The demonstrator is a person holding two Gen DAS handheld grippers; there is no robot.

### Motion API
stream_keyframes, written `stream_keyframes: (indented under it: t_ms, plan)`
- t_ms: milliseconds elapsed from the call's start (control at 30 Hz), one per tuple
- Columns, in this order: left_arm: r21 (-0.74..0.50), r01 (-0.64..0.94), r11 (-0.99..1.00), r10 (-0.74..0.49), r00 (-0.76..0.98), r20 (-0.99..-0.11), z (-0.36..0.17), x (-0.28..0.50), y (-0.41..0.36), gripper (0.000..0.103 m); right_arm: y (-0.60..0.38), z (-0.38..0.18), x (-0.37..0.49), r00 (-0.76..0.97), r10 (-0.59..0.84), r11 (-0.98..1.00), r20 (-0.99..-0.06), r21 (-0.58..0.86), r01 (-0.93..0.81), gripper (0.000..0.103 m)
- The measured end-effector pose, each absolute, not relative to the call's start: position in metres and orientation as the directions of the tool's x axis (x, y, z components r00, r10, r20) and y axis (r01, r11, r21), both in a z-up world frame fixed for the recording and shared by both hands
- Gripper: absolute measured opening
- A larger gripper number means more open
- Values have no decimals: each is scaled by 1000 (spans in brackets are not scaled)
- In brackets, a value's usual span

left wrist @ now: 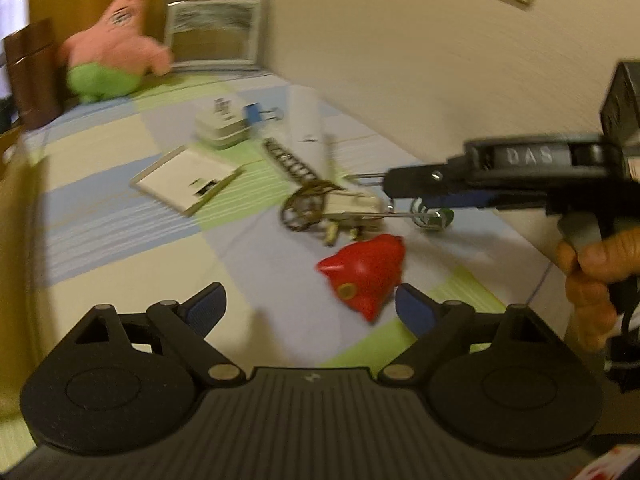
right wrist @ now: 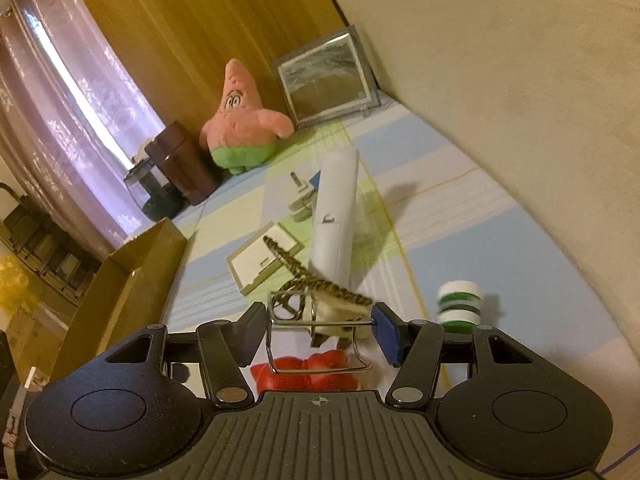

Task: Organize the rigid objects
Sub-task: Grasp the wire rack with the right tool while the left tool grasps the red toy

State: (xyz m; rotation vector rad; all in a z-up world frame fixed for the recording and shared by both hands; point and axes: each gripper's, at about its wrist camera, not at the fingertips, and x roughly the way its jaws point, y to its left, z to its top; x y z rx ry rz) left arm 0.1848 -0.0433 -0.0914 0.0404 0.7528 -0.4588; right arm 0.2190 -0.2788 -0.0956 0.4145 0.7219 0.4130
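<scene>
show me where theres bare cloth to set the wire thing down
Bare cloth lies left of the booklet and between it and the left tool. It is crowded around the red toy, white tube and strap.

Right gripper (right wrist: 322,330) clamps a wire frame (right wrist: 320,344) above a red toy (right wrist: 308,376).

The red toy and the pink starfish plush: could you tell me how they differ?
The red toy looks hard and glossy; the pink starfish plush is soft and fuzzy. The red toy lies on its side near the left gripper, whereas the plush stands upright at the far end. Both rest on the checked cloth.
</scene>
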Motion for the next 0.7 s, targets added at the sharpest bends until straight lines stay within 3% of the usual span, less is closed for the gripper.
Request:
stream_keyframes:
  t_ms: [333,700]
  plan:
    - [-39,582,813,-460,599,-655,-102,202,-79,77,-297,-105,213,697,441,876,-565,440,-198,51]
    - [-16,635,772,-461,542,-703,-111,217,-89,49,-304,-103,198,718,409,895,-563,399,-197,50]
